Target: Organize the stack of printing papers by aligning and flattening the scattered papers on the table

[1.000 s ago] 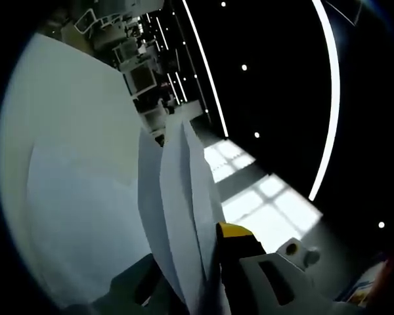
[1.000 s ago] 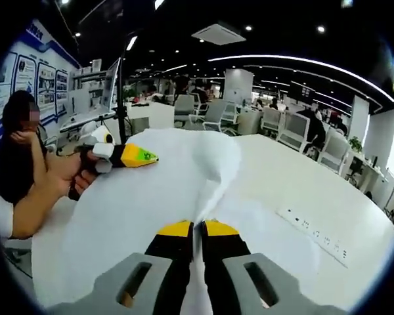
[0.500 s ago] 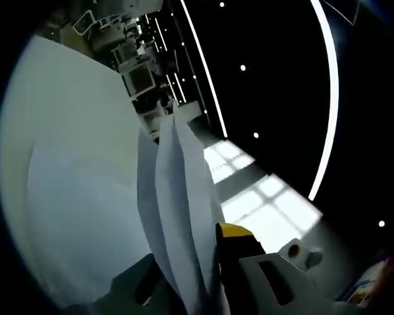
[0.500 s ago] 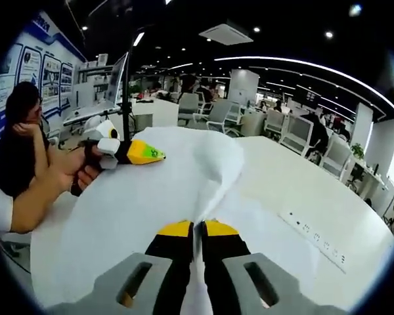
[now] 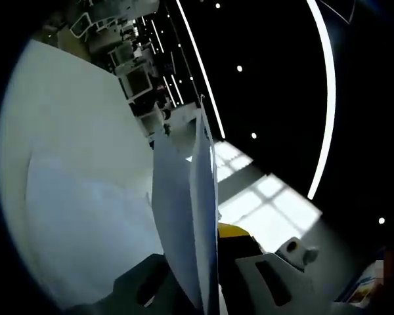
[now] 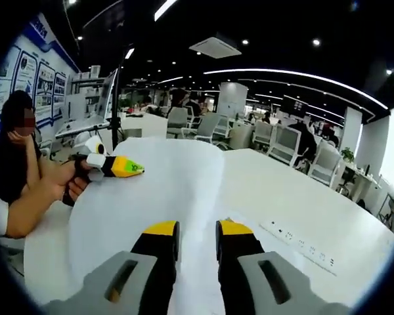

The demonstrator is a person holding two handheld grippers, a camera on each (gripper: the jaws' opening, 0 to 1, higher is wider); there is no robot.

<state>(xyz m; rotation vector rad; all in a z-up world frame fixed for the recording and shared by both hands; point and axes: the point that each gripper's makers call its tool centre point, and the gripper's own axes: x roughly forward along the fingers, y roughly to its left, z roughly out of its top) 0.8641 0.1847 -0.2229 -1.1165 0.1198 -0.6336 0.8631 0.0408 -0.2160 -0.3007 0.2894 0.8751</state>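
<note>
White printing papers (image 6: 177, 190) lie spread on the round white table (image 6: 315, 197). In the right gripper view, my right gripper (image 6: 197, 231) stands open, its yellow-tipped jaws parted over the near edge of the sheets. At the papers' far left edge is my left gripper (image 6: 132, 168), held by a hand. In the left gripper view, my left gripper (image 5: 207, 246) is shut on a few sheets (image 5: 184, 210), which stand up on edge between the jaws and hide one jaw. The table (image 5: 72, 144) fills the left of that rolled view.
A white power strip (image 6: 295, 239) lies on the table to the right of the papers. A seated person (image 6: 13, 157) is at the left edge. Office chairs (image 6: 282, 141) and desks stand behind the table, and a screen on a stand (image 6: 108, 92) rises at back left.
My right gripper has opened and let go of the paper; the raised fold in front of it has flattened. In the left gripper view the held sheets have drawn together and stand straighter.
</note>
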